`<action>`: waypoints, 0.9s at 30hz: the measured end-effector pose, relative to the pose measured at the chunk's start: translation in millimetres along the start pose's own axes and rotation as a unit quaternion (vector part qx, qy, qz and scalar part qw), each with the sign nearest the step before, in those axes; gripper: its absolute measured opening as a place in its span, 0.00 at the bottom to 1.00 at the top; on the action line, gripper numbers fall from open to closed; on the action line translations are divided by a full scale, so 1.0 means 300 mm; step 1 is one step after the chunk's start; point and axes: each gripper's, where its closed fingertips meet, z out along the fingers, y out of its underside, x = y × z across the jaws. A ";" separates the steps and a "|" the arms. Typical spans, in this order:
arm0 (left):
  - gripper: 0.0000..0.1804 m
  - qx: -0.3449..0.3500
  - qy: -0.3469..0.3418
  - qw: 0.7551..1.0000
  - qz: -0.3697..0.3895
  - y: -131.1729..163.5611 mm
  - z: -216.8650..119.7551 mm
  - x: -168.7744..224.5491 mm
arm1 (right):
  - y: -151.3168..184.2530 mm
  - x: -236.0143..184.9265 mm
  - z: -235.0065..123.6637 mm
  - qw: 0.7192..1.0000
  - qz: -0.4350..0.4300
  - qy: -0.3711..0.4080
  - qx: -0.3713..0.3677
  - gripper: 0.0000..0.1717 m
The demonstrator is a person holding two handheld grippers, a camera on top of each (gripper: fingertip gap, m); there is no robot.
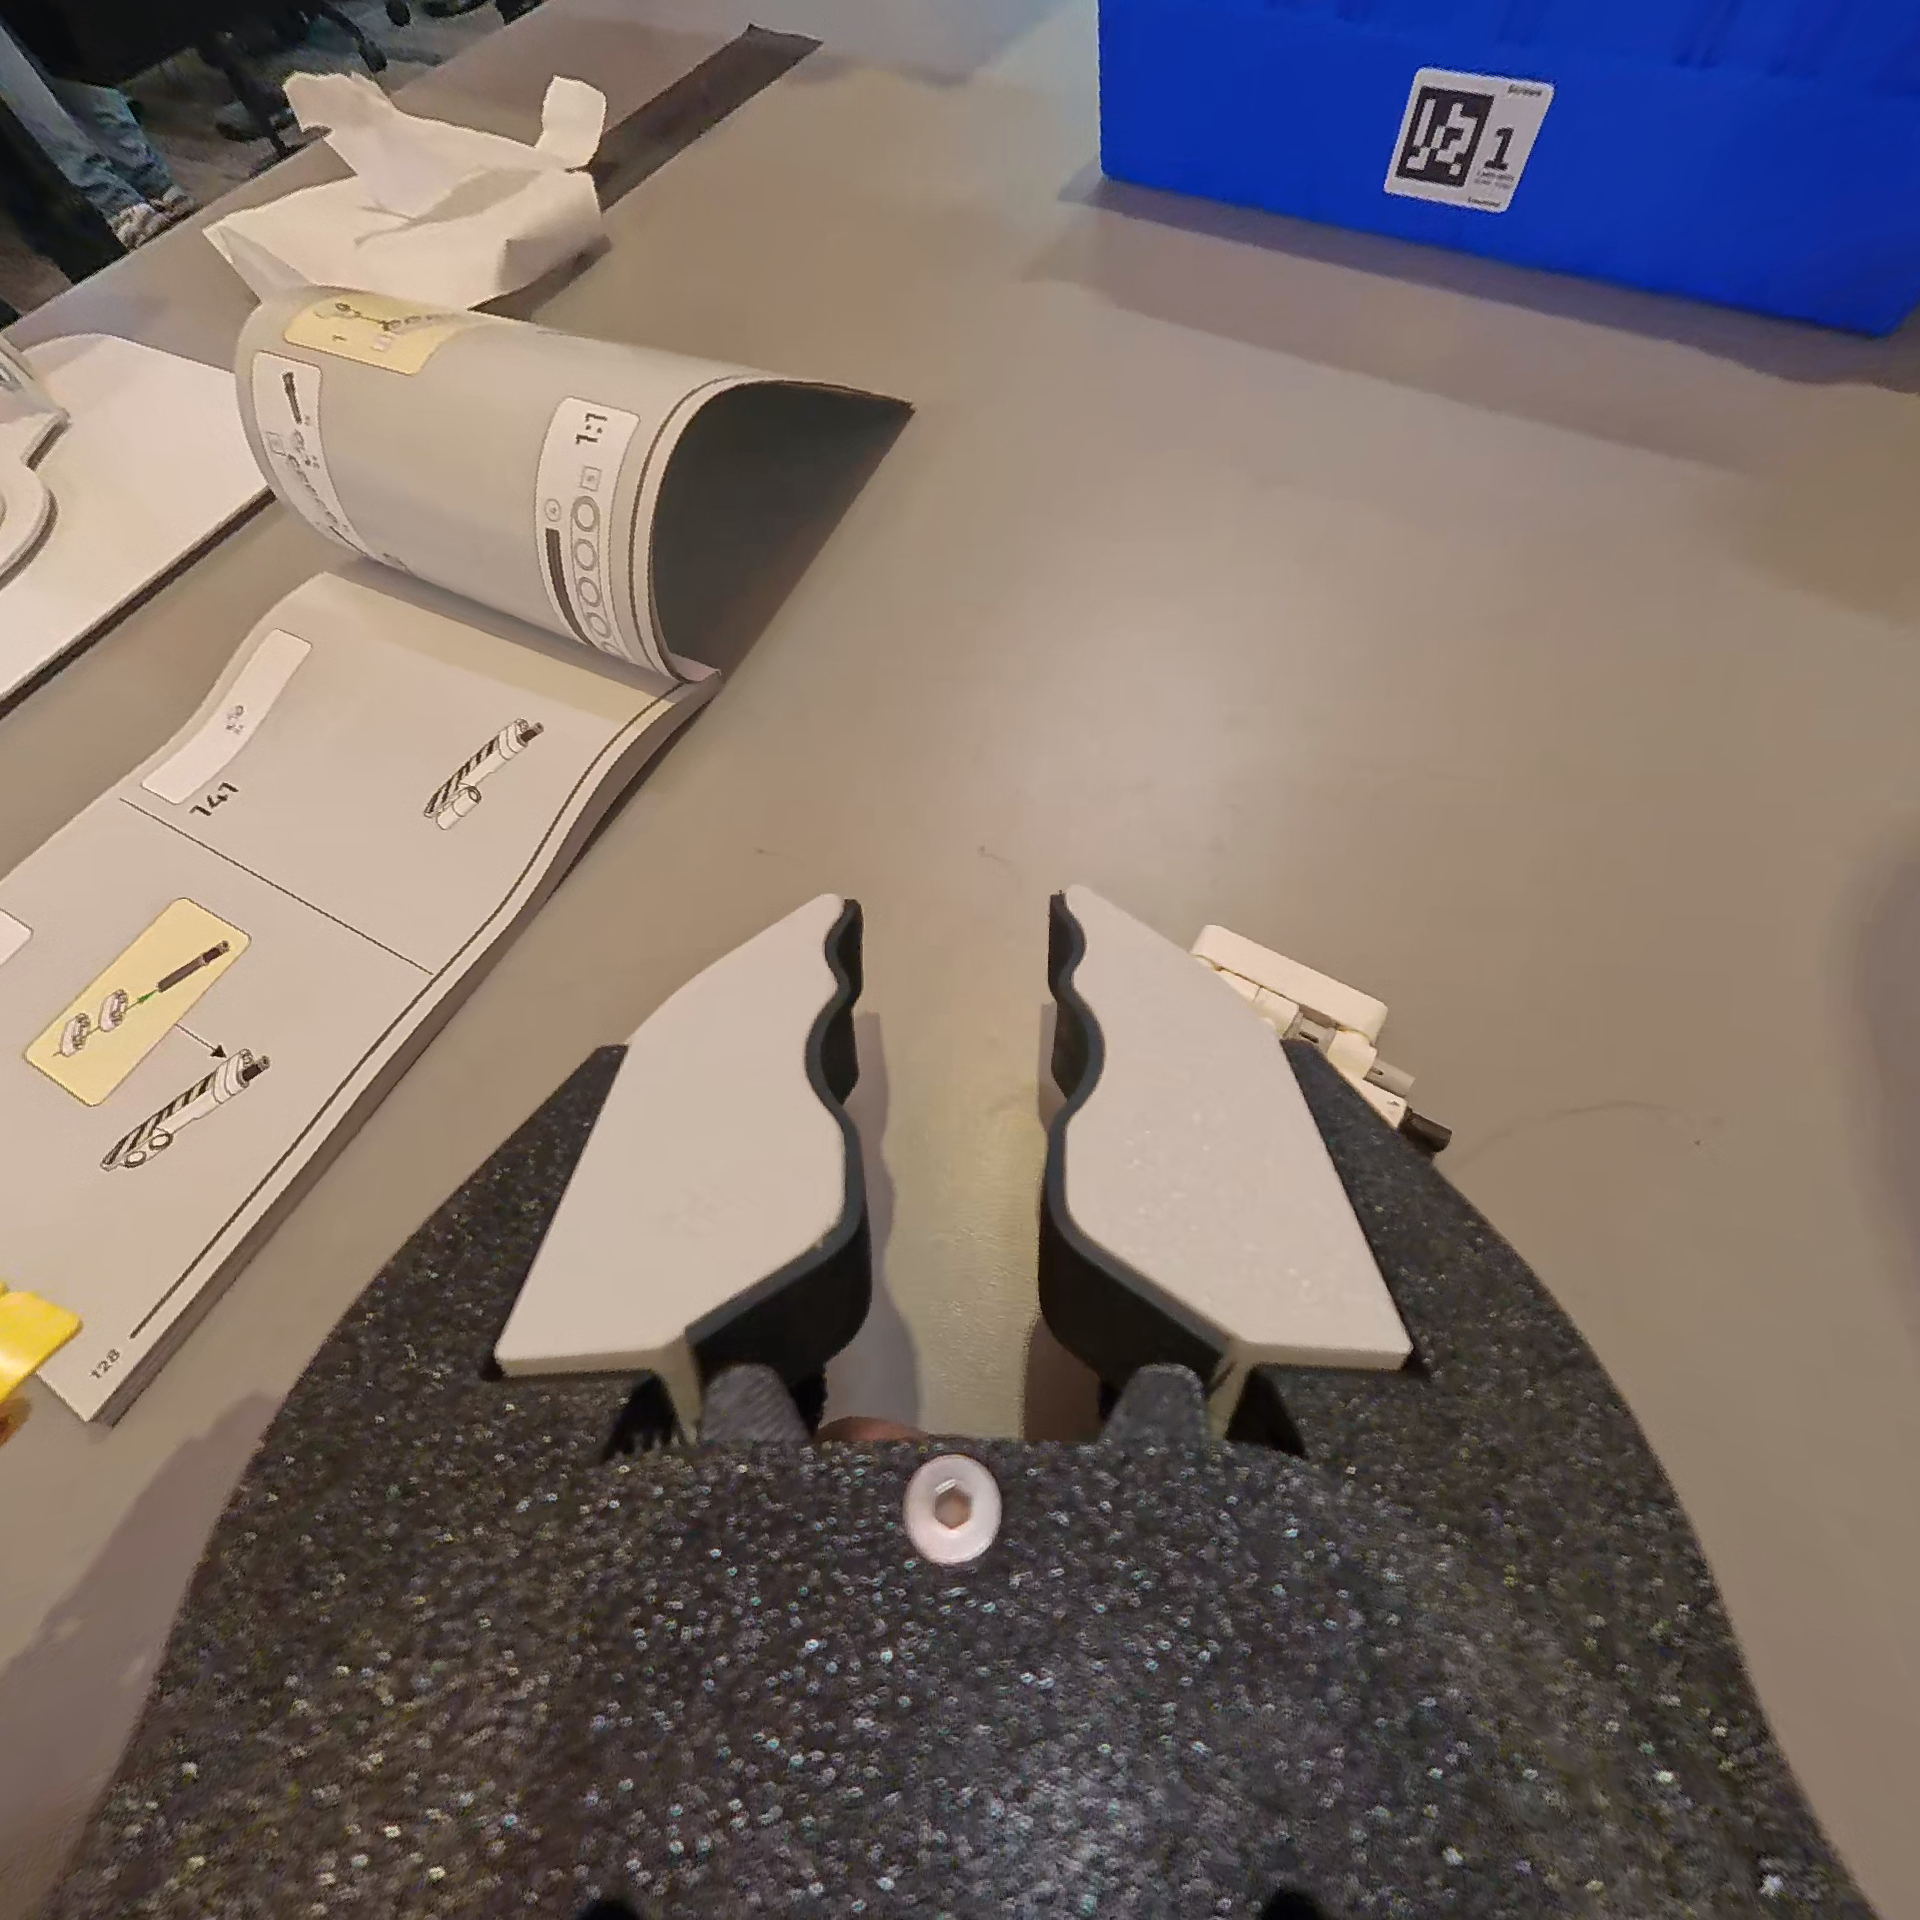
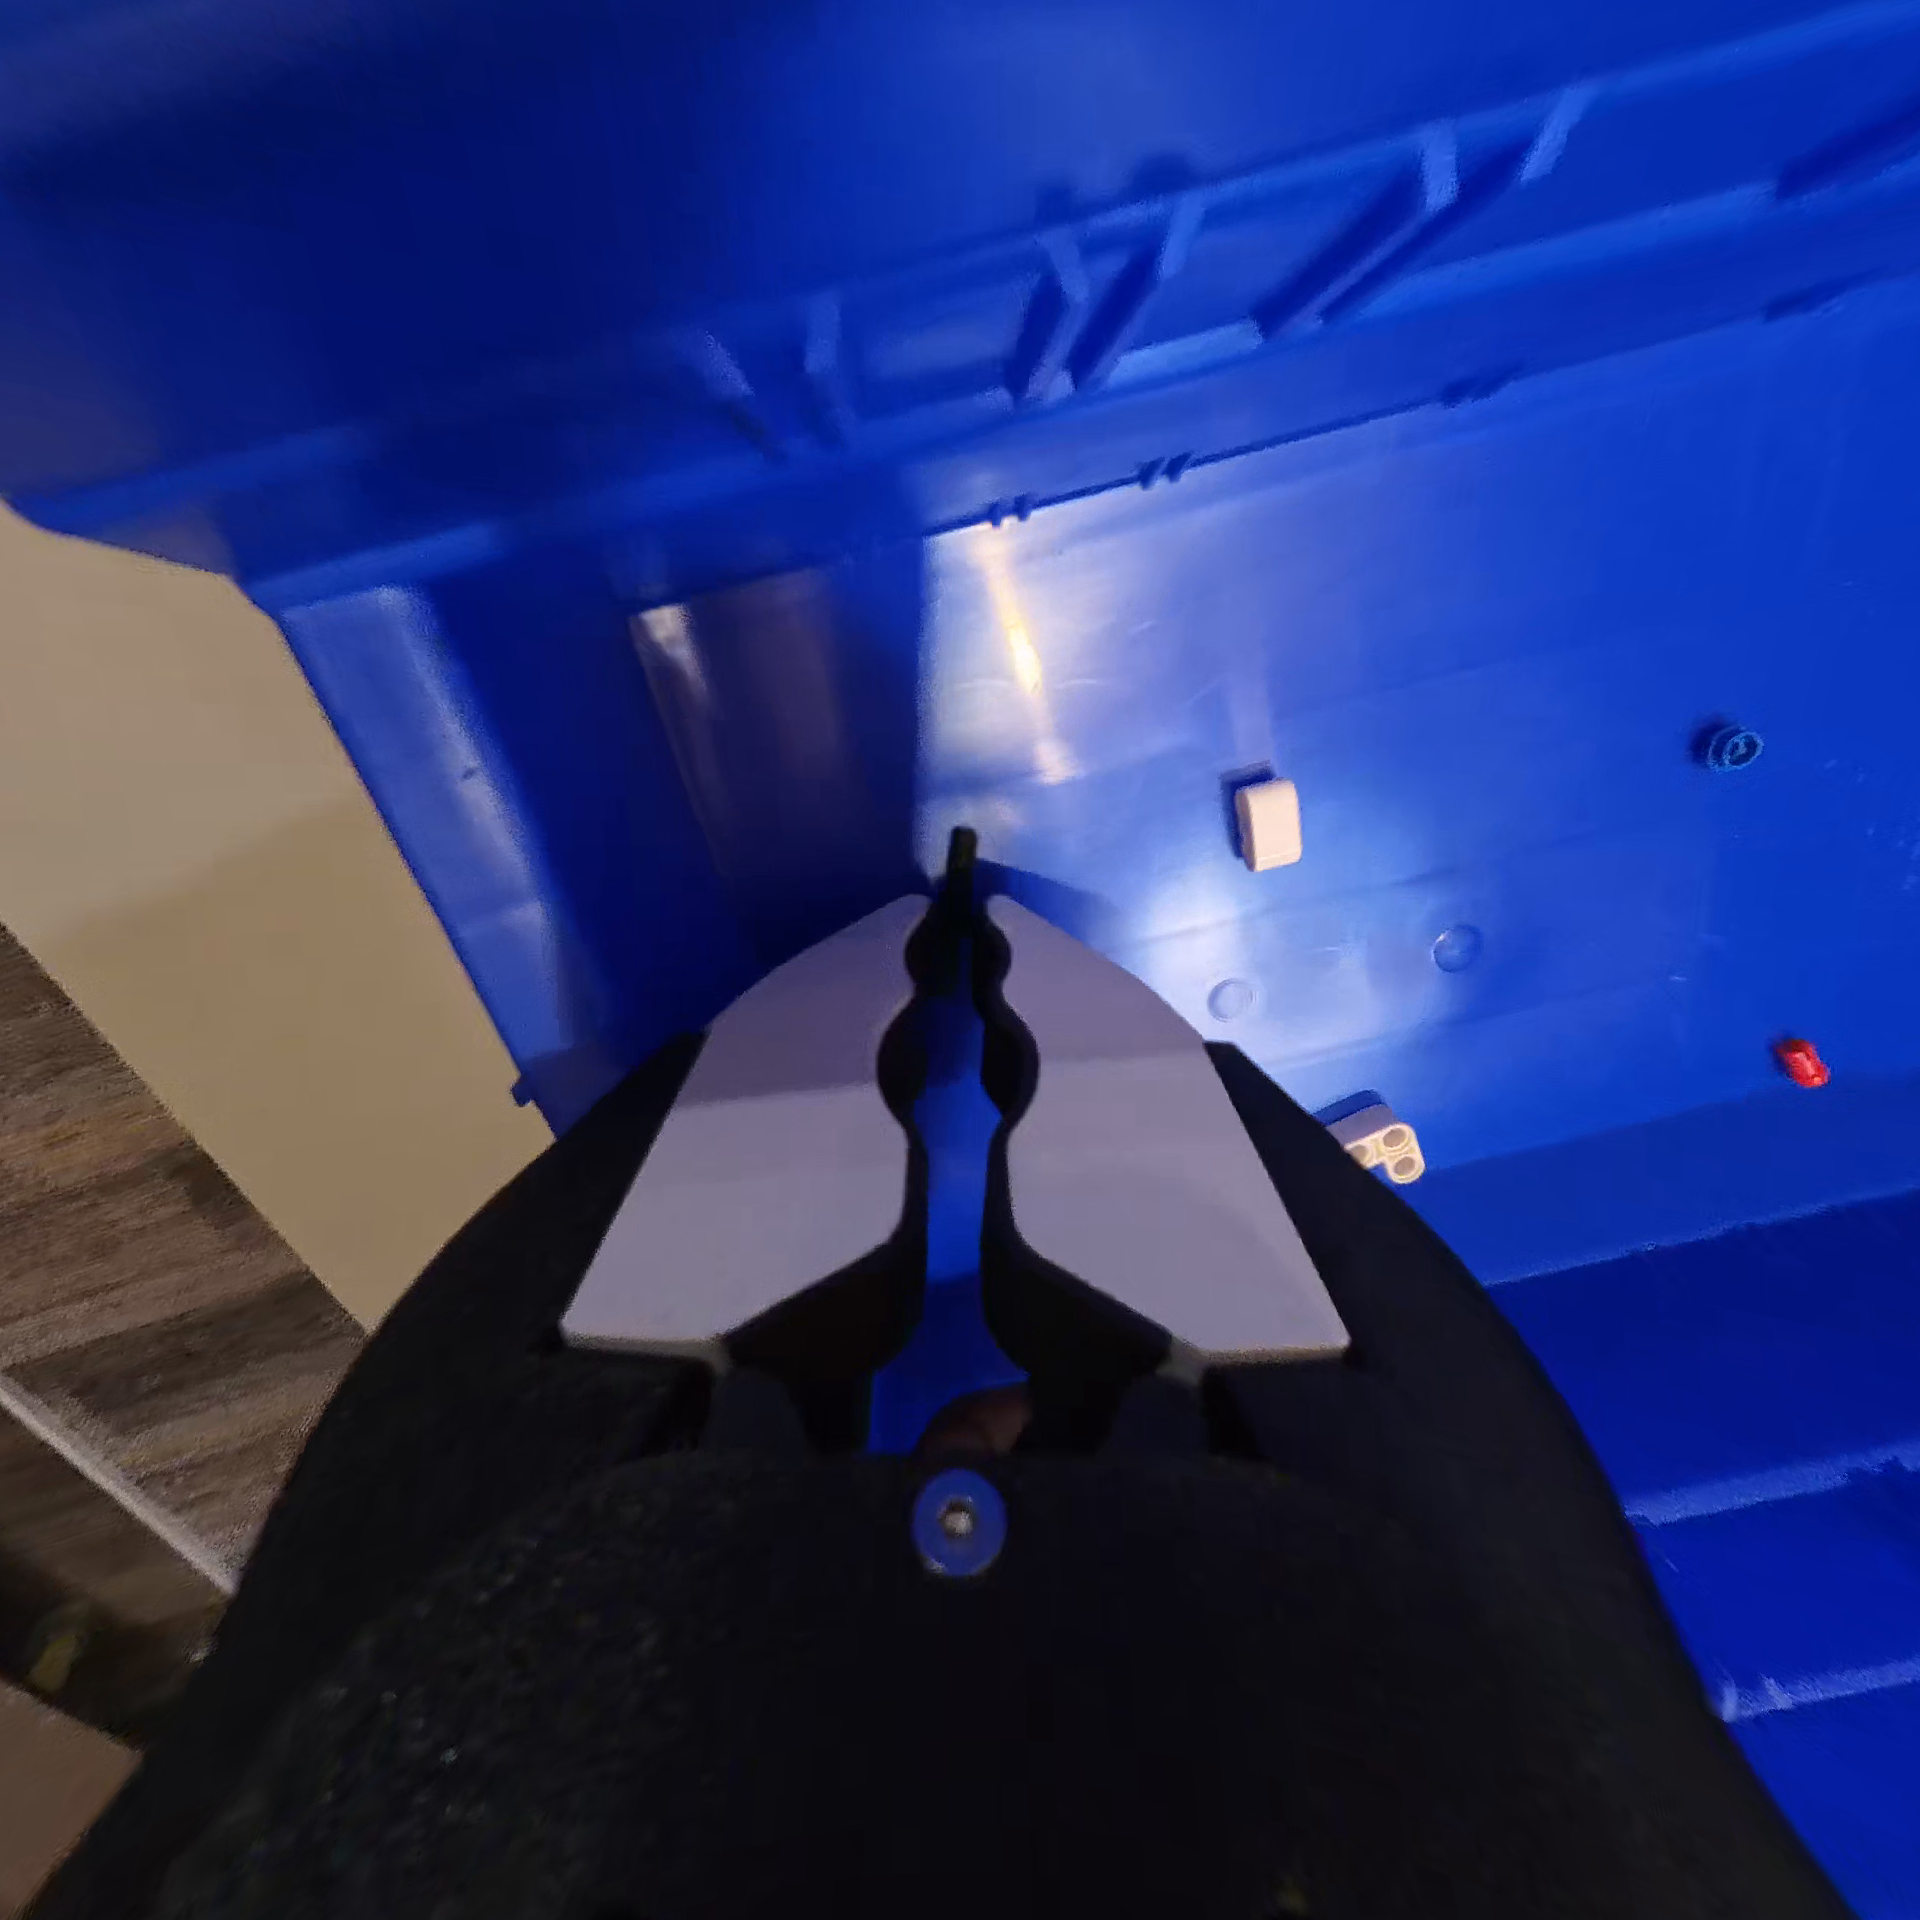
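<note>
Right gripper [image 2: 961,914] inside blue bin [image 2: 1455,644], fingertips pinched on thin black pin [image 2: 962,854]. Pin sticks out past tips, long axis in line with fingers, pointing away from camera toward bin wall. White block [image 2: 1268,826], grey connector [image 2: 1387,1148], red piece [image 2: 1803,1062] lie on bin floor to right, apart from tips.

Left gripper [image 1: 956,925] spread over grey table [image 1: 1351,675], nothing between pads. White assembly [image 1: 1320,1003] just beside right finger. Open instruction booklet [image 1: 343,831] to left.

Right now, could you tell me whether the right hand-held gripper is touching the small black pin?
Touching: the right wrist view shows the right hand-held gripper closed on the black pin.
</note>
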 end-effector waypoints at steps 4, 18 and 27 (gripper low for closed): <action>0.19 0.006 0.003 1.000 0.013 -0.003 -0.004 0.011 | 0.013 0.011 -0.007 1.000 0.007 0.025 0.002 0.06; 0.19 -0.002 0.042 0.997 -0.060 0.018 -0.070 0.069 | 0.015 0.029 -0.101 0.996 0.039 0.074 -0.012 0.02; 0.22 -0.052 0.020 0.992 -0.112 0.043 -0.133 0.175 | -0.372 -0.014 -0.340 0.982 -0.018 0.179 0.056 0.02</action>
